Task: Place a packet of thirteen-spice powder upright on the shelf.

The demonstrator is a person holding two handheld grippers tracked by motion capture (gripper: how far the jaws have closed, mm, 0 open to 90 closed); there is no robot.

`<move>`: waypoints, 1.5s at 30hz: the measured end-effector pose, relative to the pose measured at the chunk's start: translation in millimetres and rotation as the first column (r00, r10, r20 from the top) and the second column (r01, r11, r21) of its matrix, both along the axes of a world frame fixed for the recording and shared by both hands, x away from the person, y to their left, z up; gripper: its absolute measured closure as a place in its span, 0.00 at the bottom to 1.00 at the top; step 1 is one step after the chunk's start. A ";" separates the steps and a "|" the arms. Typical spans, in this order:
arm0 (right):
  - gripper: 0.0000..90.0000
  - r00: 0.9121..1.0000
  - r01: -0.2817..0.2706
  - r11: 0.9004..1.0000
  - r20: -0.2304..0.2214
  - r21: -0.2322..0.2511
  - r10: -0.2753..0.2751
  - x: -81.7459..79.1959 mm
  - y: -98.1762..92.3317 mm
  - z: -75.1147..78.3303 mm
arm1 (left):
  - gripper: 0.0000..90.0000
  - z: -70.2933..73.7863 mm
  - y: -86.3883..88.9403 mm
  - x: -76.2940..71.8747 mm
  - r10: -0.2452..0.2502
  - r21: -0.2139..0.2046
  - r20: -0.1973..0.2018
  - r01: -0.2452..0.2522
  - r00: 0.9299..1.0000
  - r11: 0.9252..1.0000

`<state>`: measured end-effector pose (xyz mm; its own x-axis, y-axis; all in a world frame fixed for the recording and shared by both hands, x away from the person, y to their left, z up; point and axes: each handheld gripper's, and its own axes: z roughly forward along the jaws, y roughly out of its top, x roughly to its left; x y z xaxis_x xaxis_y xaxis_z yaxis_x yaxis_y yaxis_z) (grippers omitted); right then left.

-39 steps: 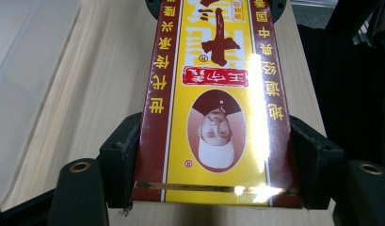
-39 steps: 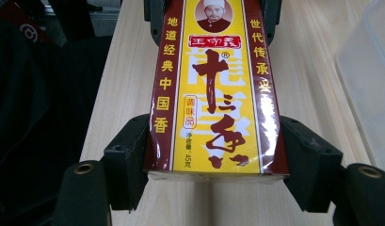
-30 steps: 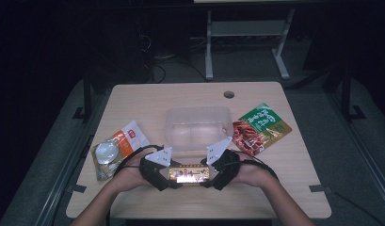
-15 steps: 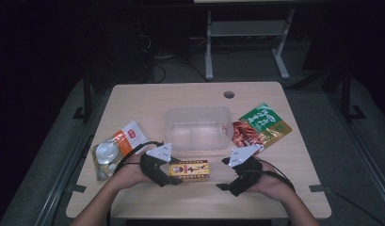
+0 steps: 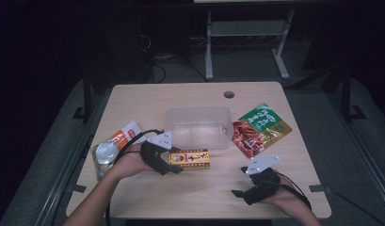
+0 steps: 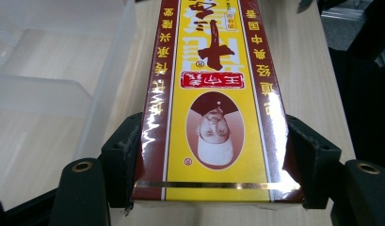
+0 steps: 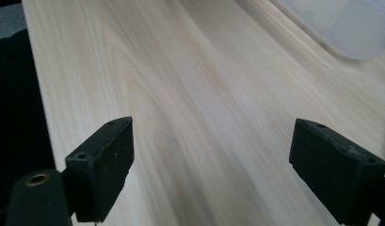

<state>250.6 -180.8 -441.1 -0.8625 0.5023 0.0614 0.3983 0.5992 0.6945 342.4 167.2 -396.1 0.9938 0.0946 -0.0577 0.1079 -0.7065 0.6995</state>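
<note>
High view, pale wood table, dark room, left tool clamped on box, right tool apart

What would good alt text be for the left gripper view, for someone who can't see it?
The left gripper clamps the near end of a long yellow and dark red box between its two black jaws. The box stretches away over a light wooden table, with a clear plastic container beside it on the left.

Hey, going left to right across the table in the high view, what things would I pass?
Clear-windowed snack bag → left hand-held gripper clamped on the yellow box → clear plastic container → green and red snack packet.
</note>
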 end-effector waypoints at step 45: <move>0.16 0.999 -0.028 1.000 0.015 0.011 0.028 -1.0 1.4 -5.4 | 0.35 35.8 -59.4 121.9 0.037 0.066 0.036 -0.039 0.999 0.997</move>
